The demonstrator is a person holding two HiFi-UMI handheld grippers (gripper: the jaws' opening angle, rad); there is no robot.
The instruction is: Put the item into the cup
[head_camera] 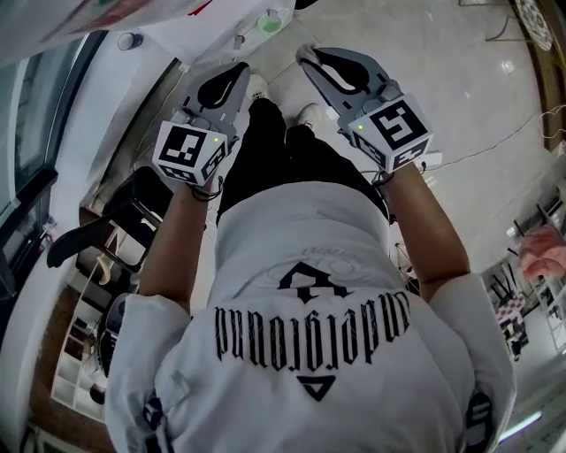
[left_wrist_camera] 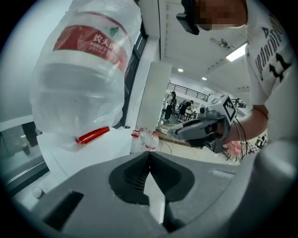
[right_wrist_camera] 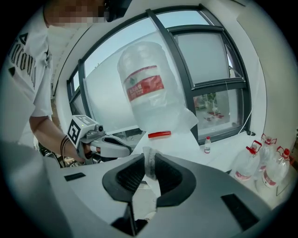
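Note:
My right gripper (right_wrist_camera: 150, 162) is shut on a small crumpled piece of clear whitish plastic (right_wrist_camera: 150, 168), which sticks out a little above the jaw tips. My left gripper (left_wrist_camera: 149, 154) is shut with nothing between its jaws. In the head view both grippers are held out in front of the person's body, the left gripper (head_camera: 237, 72) and the right gripper (head_camera: 307, 56) side by side and apart. Beyond them, on a white surface, stands a small clear cup with green inside (head_camera: 271, 21). Each gripper shows in the other's view: the right gripper (left_wrist_camera: 205, 128) and the left gripper (right_wrist_camera: 100, 142).
A big water jug wrapped in a clear bag (right_wrist_camera: 149, 88) with a red handle (right_wrist_camera: 159, 134) stands on a white ledge by the window. Three small handled water bottles (right_wrist_camera: 263, 162) sit at the right. A small bottle (right_wrist_camera: 207, 145) stands on the sill. Shelving (head_camera: 88, 292) is at the person's left.

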